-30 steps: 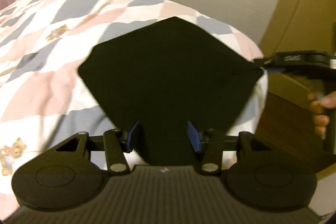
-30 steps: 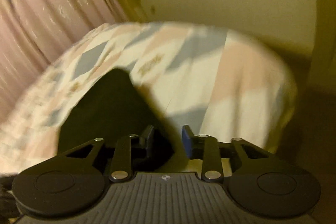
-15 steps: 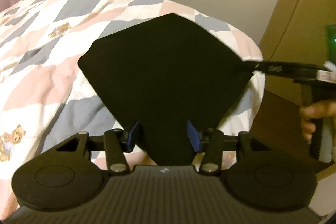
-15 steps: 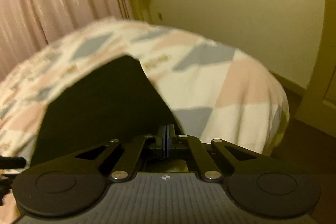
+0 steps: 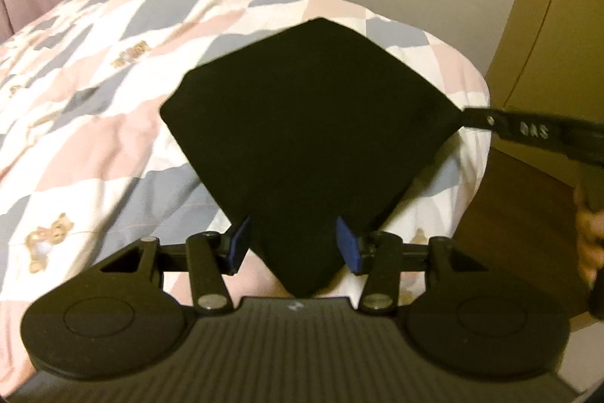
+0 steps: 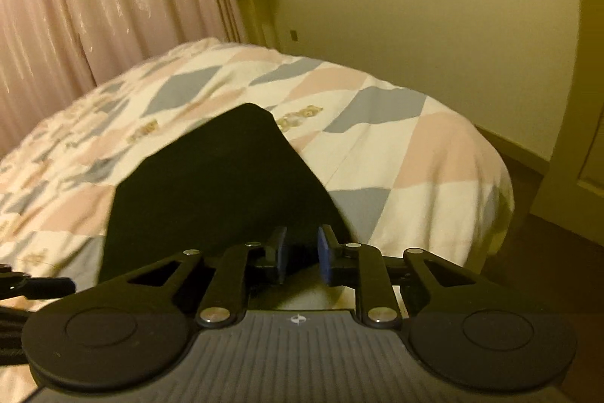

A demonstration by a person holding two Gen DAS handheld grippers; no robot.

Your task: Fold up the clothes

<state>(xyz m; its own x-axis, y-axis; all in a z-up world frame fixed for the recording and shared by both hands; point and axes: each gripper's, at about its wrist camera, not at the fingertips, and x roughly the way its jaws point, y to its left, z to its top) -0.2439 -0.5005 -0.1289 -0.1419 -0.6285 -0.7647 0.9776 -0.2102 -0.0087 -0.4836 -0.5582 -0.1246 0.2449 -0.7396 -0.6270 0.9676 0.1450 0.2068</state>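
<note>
The left gripper (image 5: 292, 244) has its two blue pads (image 5: 348, 246) standing apart with the near corner of a black cloth (image 5: 309, 123) lying between them; the pads do not seem to press on it, so it reads as open around the corner rather than clamped. The right gripper (image 6: 300, 253) has blue-faced pads too, and its jaws are opening just now, with a narrow gap between them and a dark edge of the cloth right at that gap; whether any fabric is caught there cannot be told. In the left view that gripper (image 5: 468, 118) reaches in from the right and meets the cloth's right-hand corner, with part of a hand (image 5: 589, 240) on its handle at the frame's edge. The cloth lies spread flat on the bed (image 5: 94, 123), near the corner of the mattress, as a neat four-cornered shape with straight edges and sharp points, matte, so dark that no seam or crease shows. I judge that it is already folded down to a tidy panel, and that what may remain is a further fold or simply letting go; no other clothes are in view. The bed cover is soft and quilted, patterned in pink, grey and white diamonds with small teddy bears. Beyond it hang pale pink pleated curtains (image 6: 94, 6), a plain cream wall and a wooden door (image 5: 558, 6).
</note>
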